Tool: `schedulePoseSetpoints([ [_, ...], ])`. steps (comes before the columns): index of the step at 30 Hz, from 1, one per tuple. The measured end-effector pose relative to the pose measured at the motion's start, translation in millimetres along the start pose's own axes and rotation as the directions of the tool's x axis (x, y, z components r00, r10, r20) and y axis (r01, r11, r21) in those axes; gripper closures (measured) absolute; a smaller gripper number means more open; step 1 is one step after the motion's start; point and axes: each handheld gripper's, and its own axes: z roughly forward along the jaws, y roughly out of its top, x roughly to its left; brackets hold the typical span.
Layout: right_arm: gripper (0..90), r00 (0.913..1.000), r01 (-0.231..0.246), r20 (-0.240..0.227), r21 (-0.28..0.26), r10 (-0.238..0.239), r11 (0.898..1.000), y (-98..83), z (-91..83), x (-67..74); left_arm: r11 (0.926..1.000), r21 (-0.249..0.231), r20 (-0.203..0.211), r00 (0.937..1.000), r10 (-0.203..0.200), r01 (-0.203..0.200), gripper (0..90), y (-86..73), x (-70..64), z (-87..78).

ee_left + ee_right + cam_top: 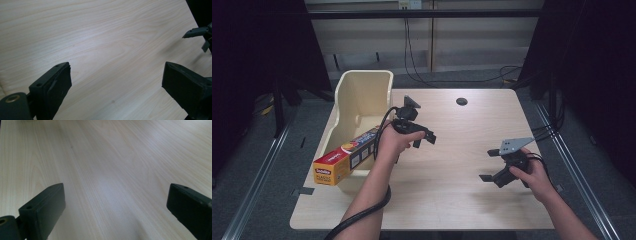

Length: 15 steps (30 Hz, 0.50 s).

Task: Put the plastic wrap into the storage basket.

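Both grippers empty, jaws spread: left gripper mid-surface, right gripper near right. Plastic-wrap box lies slanted in the cream bin at left, near end probably overhanging. Approach the box square-on, grip mid-length.

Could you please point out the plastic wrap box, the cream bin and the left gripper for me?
Plastic wrap box [343,159]: high view, on its long side panel.
Cream bin [362,90]: high view, on its inner back wall.
Left gripper [426,139]: high view, midway between its fingertips, jaws open.
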Motion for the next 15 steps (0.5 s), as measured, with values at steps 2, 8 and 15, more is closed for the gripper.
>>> schedulePoseSetpoints([
  [2,2.0,1.0000,-0.001,0.003,0.004,0.001,1.000,-0.1,0.1,0.4,1.0000,-0.003,0.003,1.0000,-0.005,0.005,8.6,-1.6,-1.6,3.5],
  [8,2.0,1.0000,-0.003,0.007,0.012,0.003,1.000,-2.7,0.6,-0.3,1.0000,0.003,0.010,0.9999,0.007,-0.007,8.6,-6.4,-2.8,11.3],
  [15,2.1,1.0000,-0.002,0.008,0.012,0.002,1.000,-4.4,1.3,-0.6,0.9999,0.001,0.017,0.9997,0.017,-0.017,8.6,-12.2,-6.1,20.5],
])
